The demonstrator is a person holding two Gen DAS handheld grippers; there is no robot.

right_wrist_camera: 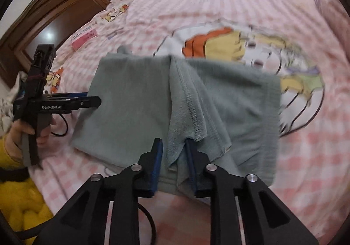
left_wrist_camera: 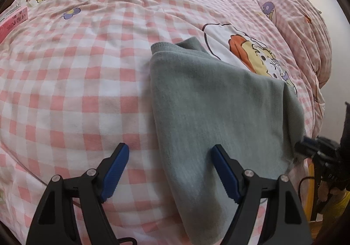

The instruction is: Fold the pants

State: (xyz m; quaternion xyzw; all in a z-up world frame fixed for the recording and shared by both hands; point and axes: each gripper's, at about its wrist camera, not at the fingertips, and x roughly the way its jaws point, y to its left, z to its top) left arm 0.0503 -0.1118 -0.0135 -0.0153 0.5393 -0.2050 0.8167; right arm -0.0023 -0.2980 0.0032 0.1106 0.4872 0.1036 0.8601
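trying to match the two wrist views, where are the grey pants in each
Left wrist: the grey pants run from centre to lower right, under the left claw's right finger.
Right wrist: they fill the centre, a fold between the right claw's fingers.
Shared landmark: the cartoon print beyond them.

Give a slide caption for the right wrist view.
Right gripper pinches grey pants on checked bed; left gripper open.

Bed covered by pink-and-white checked sheet (left_wrist_camera: 72,83) with cartoon prints, bunched matching quilt (left_wrist_camera: 306,32) at far right corner, pink printed packet (left_wrist_camera: 13,22) lying near sheet's left edge, dark wooden cabinet (right_wrist_camera: 54,10) beyond bed, yellow cushion (right_wrist_camera: 24,205) beside bed.
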